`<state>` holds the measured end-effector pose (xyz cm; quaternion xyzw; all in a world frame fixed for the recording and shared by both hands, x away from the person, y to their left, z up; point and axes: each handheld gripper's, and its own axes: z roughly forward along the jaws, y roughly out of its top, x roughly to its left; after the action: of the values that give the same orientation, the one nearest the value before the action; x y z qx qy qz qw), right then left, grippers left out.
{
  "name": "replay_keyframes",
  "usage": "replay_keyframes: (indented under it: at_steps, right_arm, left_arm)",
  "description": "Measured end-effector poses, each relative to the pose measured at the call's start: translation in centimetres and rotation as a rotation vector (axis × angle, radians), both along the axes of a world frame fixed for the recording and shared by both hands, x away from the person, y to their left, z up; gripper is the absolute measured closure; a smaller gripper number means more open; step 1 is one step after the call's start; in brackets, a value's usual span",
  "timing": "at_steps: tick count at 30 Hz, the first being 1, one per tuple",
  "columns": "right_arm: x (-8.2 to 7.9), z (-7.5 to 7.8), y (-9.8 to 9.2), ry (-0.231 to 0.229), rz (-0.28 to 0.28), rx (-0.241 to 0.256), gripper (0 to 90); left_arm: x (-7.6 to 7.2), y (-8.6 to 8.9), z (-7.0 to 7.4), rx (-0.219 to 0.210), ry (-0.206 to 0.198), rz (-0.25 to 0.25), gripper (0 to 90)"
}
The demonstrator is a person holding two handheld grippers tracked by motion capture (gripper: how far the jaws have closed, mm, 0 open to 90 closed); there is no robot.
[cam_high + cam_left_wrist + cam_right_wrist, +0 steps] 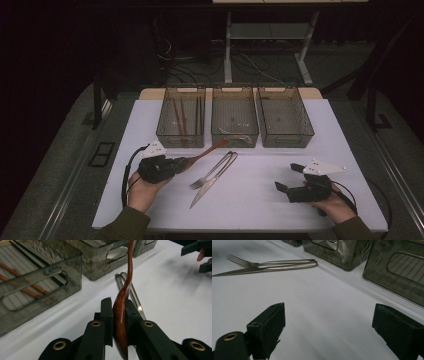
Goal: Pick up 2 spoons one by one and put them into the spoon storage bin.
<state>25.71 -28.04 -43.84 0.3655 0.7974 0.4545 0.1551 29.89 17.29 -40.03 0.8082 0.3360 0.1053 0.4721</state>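
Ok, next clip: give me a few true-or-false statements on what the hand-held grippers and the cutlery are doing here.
1. The left hand-held gripper is shut on a wooden spoon. True.
2. The right hand-held gripper holds the fork. False: its jaws stand open with nothing between them; the fork lies on the table.
3. The knife lies on the table beside the fork. True.
4. All three bins are empty. False: the left bin holds chopsticks, and the middle bin holds something pale.
5. The spoon is held by its bowl end. True: the handle runs out past the jaws toward the bins.
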Motion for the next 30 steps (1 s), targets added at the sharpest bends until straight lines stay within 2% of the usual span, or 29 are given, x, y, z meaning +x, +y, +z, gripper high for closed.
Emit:
replay_keyframes:
  at_steps: [15,20,30]
  right_arm:
    - [0.0,0.0,0.1,-0.005,-0.002,-0.001,11.4]
    - [0.0,0.0,0.1,-0.007,0.000,0.001,11.4]
    - [-0.1,0.1,0.1,-0.007,0.002,0.004,11.4]
  left_arm:
    - [2.3,-1.7,0.8,-0.024,-0.038,0.018,80.3]
    - [3.1,-2.4,1.1,-0.039,-0.036,0.018,80.4]
    - [4.5,-3.7,1.7,-0.032,-0.057,0.041,80.4]
